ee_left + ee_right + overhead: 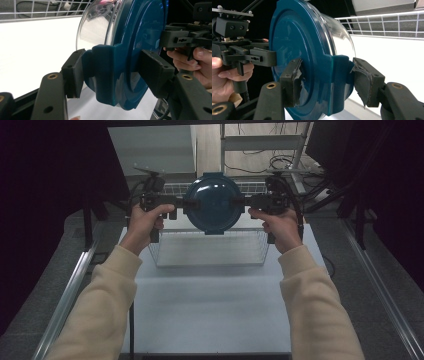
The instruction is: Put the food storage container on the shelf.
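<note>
White bench under everything, bare across its near half. Wire basket sits at the far edge of the bench, about centred, open top.

Teal-lidded clear container is held up on its side above the basket's far part, lid facing the person, clear bowl part pointing away. Not touching the basket as far as the high view tells.

Left claw pinches the teal side latch on the container's left, jaws pressed on either face of the tab. Right claw pinches the matching latch on the right side, same way. Pad covering on the right claw's fingers looks torn and peeling.

Risks, my read: the whole load hangs on two small latch tabs, so the container can pivot between the claws and swing lid-down. Worn pads mean less friction, so a slip on the right side is likelier. If the hands drift apart or one eases off, it drops into or onto the basket rim. Pulling outward could also pop a latch and free the lid from the bowl.
</note>
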Tool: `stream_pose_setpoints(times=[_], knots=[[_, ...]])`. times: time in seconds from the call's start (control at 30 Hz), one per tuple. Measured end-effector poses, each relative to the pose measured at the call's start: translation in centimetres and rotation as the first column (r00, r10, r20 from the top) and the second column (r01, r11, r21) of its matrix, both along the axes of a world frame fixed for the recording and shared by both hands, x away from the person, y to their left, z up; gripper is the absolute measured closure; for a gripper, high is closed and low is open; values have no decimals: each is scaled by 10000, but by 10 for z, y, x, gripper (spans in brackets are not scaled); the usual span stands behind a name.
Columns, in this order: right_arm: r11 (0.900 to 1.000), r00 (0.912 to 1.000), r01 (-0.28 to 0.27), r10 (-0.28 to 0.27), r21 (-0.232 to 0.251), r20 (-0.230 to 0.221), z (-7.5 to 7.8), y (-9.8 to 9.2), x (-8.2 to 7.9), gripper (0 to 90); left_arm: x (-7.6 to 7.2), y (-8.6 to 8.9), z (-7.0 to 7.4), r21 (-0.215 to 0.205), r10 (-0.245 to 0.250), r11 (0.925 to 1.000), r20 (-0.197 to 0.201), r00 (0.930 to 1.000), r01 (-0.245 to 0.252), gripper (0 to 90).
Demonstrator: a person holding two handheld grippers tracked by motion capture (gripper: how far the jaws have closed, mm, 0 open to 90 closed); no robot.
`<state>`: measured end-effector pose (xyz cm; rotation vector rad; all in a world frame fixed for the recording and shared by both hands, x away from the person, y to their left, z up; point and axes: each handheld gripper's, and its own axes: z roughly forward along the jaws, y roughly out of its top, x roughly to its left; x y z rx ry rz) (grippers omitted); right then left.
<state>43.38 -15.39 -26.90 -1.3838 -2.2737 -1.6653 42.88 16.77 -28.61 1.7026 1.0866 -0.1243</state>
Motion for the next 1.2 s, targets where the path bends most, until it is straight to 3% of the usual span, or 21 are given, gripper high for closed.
stream_pose_setpoints(times=[0.27, 0.53, 0.6, 0.7, 0.73, 0.77, 0.83, 0.93, 1.03, 1.1, 1.17, 1.2], knots=[[9999, 9971, 92, -97, -66, -756, -18, 6, 26, 428, 26, 7, -19, 119, -36, 9999, -665, 9978, 44, 395], [9987, 9915, 375, -328, 350, -1256, -26, 7, 43, 425, 42, 10, -26, -533, 270, 9980, -1169, 9928, -334, 397], [9953, 9829, 710, -585, 663, -1744, -29, 7, 52, 423, 51, 11, -33, -1143, 407, 9916, -1711, 9844, -609, 394], [9894, 9691, 1073, -821, 977, -2328, -33, 5, 61, 421, 57, 10, -38, -1319, 424, 9887, -2063, 9776, -707, 386], [9894, 9691, 1073, -821, 977, -2328, -33, 5, 61, 421, 57, 10, -38, -1319, 424, 9887, -2063, 9776, -707, 381], [9844, 9580, 1317, -961, 1168, -2703, -36, 2, 67, 420, 60, 9, -40, -1419, 420, 9871, -2175, 9752, -742, 376], [9824, 9537, 1412, -1019, 1223, -2829, -38, 1, 69, 419, 63, 8, -43, -1525, 438, 9849, -2357, 9708, -814, 373], [9705, 9340, 1927, -1362, 1449, -3303, -44, 0, 74, 416, 68, 6, -47, -1709, 563, 9800, -2532, 9658, -1020, 363], [9660, 9298, 2133, -1547, 1464, -3341, -46, 0, 74, 413, 70, 6, -51, -1866, 635, 9759, -2539, 9651, -1133, 358], [9611, 9215, 2329, -1694, 1483, -3494, -48, 0, 73, 410, 70, 5, -52, -1892, 656, 9750, -2543, 9649, -1162, 352], [9604, 9213, 2322, -1665, 1537, -3514, -50, 0, 73, 384, 70, 4, -52, -1864, 716, 9752, -2430, 9674, -1190, 345], [9633, 9254, 2261, -1660, 1448, -3408, -49, 0, 71, 368, 69, 3, -52, -1882, 791, 9741, -2351, 9688, -1252, 340]])
